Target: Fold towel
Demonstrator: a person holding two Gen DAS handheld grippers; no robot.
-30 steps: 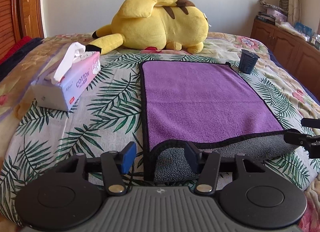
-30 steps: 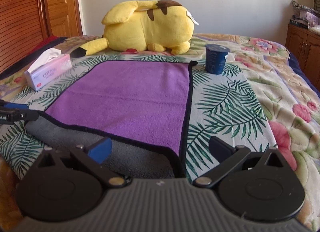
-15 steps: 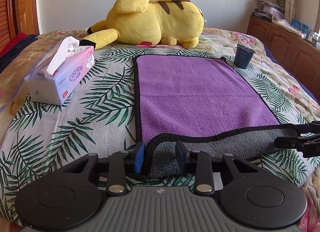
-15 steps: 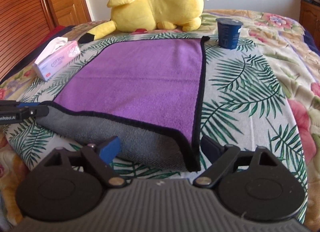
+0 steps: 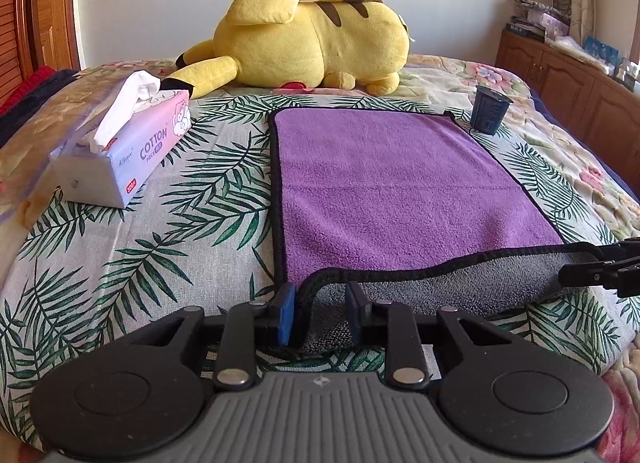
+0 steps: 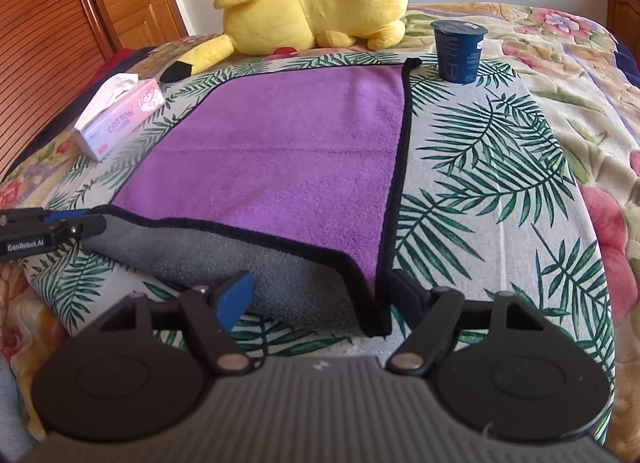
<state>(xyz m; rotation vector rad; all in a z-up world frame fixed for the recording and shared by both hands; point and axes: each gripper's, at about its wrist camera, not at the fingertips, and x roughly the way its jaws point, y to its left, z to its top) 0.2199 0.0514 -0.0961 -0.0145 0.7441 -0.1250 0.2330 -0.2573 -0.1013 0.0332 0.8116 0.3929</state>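
My left gripper (image 5: 320, 313) has its jaws partly apart around the towel's (image 5: 384, 179) raised near-left corner, not visibly clamped. My right gripper (image 6: 326, 299) has jaws wide apart, straddling the near-right corner. The towel lies flat on the bed (image 5: 120, 263), long axis running away from me. It looks soft and limp; corners seem the best holds.

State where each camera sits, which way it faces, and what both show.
Left wrist: on the left gripper at the towel's near-left corner, facing the plush; right gripper shows.
Right wrist: on the right gripper at the near-right corner, same direction; left gripper shows.
Shared: towel, plush, tissue box, cup.
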